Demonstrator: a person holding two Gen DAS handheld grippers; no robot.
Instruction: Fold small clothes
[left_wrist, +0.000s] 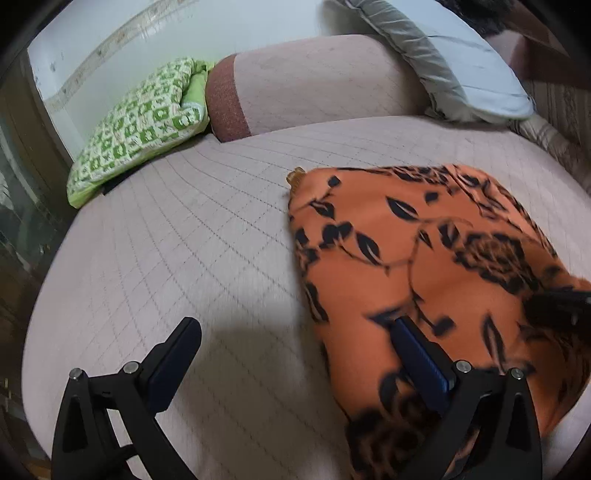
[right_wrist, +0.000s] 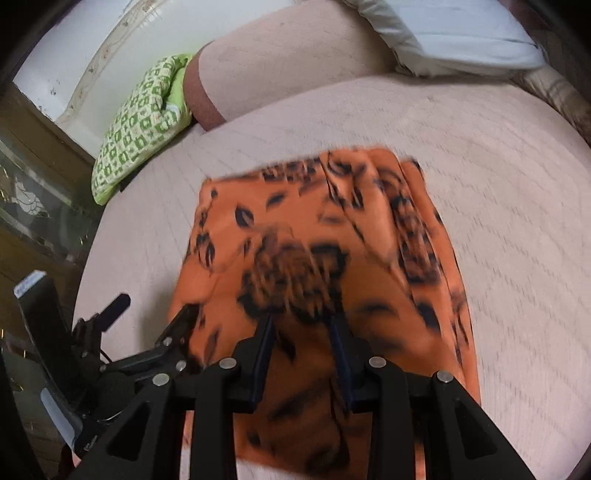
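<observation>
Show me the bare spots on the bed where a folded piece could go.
The widest bare stretch of the quilted bed cover lies between the green patterned pillow and the orange floral garment. Another runs between the garment's far edge and the pink bolster. A third shows right of the garment in the right wrist view. The headboard end, with the grey pillow, is crowded.

Pink quilted bed (left_wrist: 184, 229): orange floral cloth (left_wrist: 424, 258), green pillow (left_wrist: 136, 125), bolster (left_wrist: 314, 81)

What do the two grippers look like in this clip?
Both are matte black plastic. The left gripper and right gripper each have two angular fingers with dark blue pads, triangular cut-outs and silver pivot pins. No hand or sleeve shows.
</observation>
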